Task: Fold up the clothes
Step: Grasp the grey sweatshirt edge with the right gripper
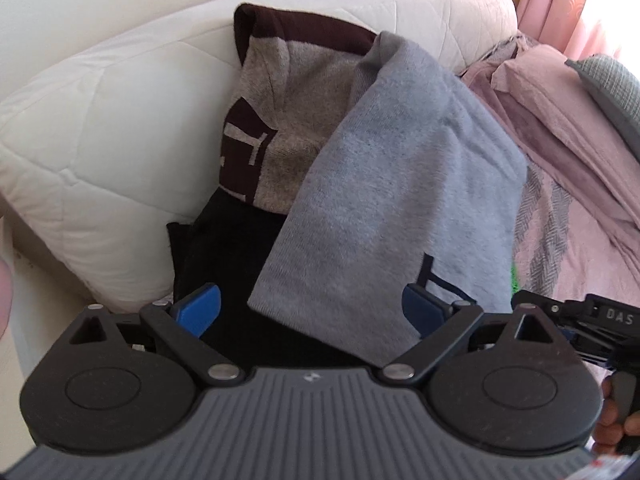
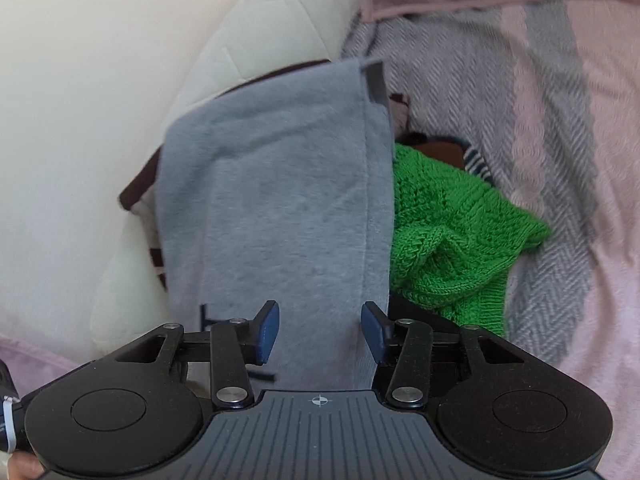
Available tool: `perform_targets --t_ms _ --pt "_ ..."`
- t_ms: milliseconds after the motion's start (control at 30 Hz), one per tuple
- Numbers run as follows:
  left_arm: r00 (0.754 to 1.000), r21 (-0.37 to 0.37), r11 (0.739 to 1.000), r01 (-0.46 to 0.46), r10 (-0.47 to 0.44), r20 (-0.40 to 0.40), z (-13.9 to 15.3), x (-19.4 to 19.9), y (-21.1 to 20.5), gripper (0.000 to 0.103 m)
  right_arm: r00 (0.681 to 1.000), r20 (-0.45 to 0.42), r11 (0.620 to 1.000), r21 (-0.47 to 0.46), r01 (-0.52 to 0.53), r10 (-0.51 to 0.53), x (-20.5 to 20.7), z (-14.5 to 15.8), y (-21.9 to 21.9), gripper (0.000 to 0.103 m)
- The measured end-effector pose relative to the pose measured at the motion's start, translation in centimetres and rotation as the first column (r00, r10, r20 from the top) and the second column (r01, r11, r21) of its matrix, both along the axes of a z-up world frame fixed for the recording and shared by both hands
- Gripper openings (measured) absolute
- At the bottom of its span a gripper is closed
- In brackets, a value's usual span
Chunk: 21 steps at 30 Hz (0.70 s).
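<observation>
A folded light grey sweatshirt (image 1: 400,184) lies on top of a brown and grey knit garment (image 1: 280,120) and a black garment (image 1: 224,248), all leaning against a white quilted cushion. My left gripper (image 1: 310,314) hovers over the sweatshirt's near end, open wide, with its blue pads (image 1: 200,312) clear of the cloth. In the right wrist view the same grey sweatshirt (image 2: 280,200) runs away from me. My right gripper (image 2: 320,330) stands half open above its near end, and flat cloth shows between the pads without being pinched.
The white quilted cushion (image 1: 100,140) sits at the left. A green knit sweater (image 2: 452,232) lies right of the grey one on a grey-striped pink blanket (image 2: 552,152). Crumpled pink bedding (image 1: 560,120) and a pink curtain (image 1: 568,0) are at the right. The right tool's black housing (image 1: 592,316) is beside my left gripper.
</observation>
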<state>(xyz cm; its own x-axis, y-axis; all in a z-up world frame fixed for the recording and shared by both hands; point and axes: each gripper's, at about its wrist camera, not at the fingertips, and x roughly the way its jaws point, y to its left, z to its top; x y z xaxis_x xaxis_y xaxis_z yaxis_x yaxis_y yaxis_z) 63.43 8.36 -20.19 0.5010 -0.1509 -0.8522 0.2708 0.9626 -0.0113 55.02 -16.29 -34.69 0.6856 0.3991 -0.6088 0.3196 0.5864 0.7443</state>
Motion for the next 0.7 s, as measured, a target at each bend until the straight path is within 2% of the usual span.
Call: perform_targets --t_ms 67,167,233,300,333,533,600,667,700 --pt "1.000 0.006 1.000 0.001 -0.001 -0.011 -0.6 0.7 -0.1 0.096 1.000 0.007 0.999 0.045 0.016 -0.016 0.5 -1.0 -0.1 0.043" --pt "1.000 0.004 1.000 0.002 -0.002 -0.022 -0.9 1.4 0.0 0.096 0.998 0.066 0.999 0.047 0.019 -0.022 0.2 -0.6 0.2 0.035" --pt "1.000 0.003 1.000 0.003 -0.003 -0.025 -1.0 1.6 0.1 0.096 0.994 0.100 0.999 0.018 0.032 -0.033 -0.6 0.0 0.2 0.027" --pt "1.000 -0.002 1.000 0.003 -0.003 -0.027 -1.1 1.7 0.1 0.096 0.994 0.109 0.998 -0.063 0.012 -0.005 -1.1 0.8 0.5 0.026" --pt "1.000 -0.004 1.000 0.003 -0.003 -0.029 -1.1 1.8 0.1 0.096 0.992 0.124 0.998 -0.065 0.004 0.004 -1.3 1.1 0.5 0.026" --pt "0.999 -0.016 1.000 0.017 -0.017 -0.033 -1.2 2.0 -0.5 0.096 0.988 0.136 0.998 0.003 -0.069 0.068 -0.4 1.2 1.4 0.026" --pt "0.999 -0.019 1.000 0.025 -0.026 -0.030 -1.2 2.0 -0.7 0.096 0.993 0.100 0.998 0.022 -0.059 0.056 0.2 0.3 1.5 0.026" --pt "0.999 -0.014 1.000 0.027 -0.028 -0.028 -1.2 1.8 -0.8 0.096 0.994 0.107 0.998 0.064 -0.023 0.016 0.6 0.0 1.1 0.025" --pt "0.999 -0.013 1.000 0.028 -0.028 -0.027 -1.2 1.7 -0.8 0.096 0.992 0.128 0.996 0.090 -0.019 0.007 0.8 0.1 1.0 0.001"
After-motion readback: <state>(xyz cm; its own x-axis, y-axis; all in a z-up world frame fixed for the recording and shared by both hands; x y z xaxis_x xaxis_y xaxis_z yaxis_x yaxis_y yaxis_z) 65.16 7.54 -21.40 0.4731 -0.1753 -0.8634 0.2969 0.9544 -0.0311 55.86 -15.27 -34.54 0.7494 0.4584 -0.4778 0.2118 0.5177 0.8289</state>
